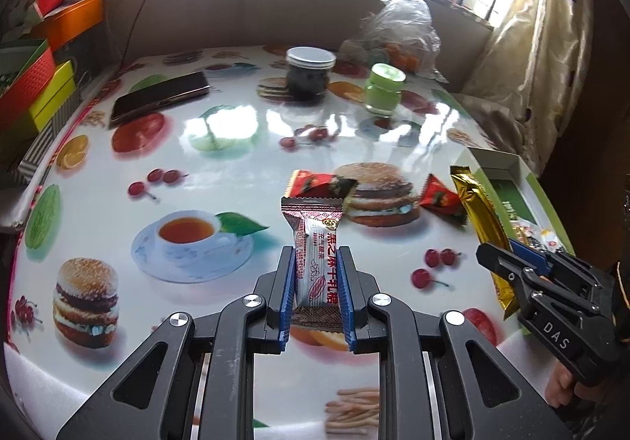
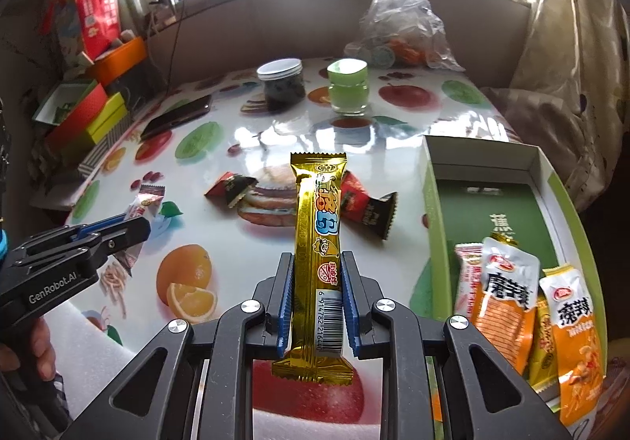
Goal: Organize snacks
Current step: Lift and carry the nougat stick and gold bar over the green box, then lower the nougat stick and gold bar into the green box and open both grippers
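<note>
My left gripper (image 1: 315,263) is shut on a white and red nougat candy (image 1: 313,243), held upright above the table. My right gripper (image 2: 317,267) is shut on a long gold snack bar (image 2: 319,239), also lifted off the table. In the left wrist view the right gripper (image 1: 496,253) shows at the right with the gold snack bar (image 1: 478,215) sticking out of it. The left gripper (image 2: 130,225) shows at the left of the right wrist view. Two red wrapped candies (image 2: 230,190) (image 2: 364,207) lie on the table. A green and white box (image 2: 441,227) at the right holds several orange snack packets (image 2: 506,290).
The table wears a glossy food-print cloth (image 1: 204,172). At the far side stand a dark jar with a white lid (image 1: 309,72), a green jar (image 1: 384,89), a phone (image 1: 159,97) and a plastic bag (image 1: 397,34). Coloured boxes (image 1: 35,85) are stacked at the left; a curtain (image 1: 543,38) hangs at the right.
</note>
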The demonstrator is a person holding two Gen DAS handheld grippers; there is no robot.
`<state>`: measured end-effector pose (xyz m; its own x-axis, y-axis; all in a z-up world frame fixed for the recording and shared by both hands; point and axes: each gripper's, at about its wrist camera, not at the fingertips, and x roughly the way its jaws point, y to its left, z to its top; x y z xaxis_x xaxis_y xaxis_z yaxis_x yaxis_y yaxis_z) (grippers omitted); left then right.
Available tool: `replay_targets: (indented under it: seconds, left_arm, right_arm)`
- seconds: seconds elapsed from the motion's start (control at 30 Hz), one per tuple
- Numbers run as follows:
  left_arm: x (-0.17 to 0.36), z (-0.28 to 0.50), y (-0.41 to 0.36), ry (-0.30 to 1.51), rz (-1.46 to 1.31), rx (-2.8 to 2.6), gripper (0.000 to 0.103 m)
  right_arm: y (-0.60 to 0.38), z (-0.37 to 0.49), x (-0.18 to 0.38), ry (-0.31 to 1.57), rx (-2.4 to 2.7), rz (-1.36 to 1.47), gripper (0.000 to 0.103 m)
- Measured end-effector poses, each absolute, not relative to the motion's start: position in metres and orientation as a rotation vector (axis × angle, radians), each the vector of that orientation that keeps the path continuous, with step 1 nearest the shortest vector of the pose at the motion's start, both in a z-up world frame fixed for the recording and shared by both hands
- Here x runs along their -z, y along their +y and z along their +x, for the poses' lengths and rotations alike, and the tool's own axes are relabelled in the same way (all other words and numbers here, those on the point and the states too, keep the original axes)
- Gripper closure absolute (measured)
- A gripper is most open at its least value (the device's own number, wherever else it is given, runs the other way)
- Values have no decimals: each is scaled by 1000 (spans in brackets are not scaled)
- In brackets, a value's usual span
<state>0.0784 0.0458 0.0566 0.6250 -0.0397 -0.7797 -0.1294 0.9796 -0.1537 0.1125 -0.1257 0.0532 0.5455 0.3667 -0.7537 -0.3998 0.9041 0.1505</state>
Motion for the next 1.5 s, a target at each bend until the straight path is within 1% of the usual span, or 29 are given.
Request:
replay_targets:
  seconds: [0.77, 1.5]
  left_arm:
    - [-73, 102, -7, 886, -178, 91, 82]
    - [-84, 130, -72, 877, -116, 227, 82]
  right_arm:
    - [-184, 110, -69, 853, -316, 15, 82]
    - [-235, 107, -72, 864, -185, 27, 82]
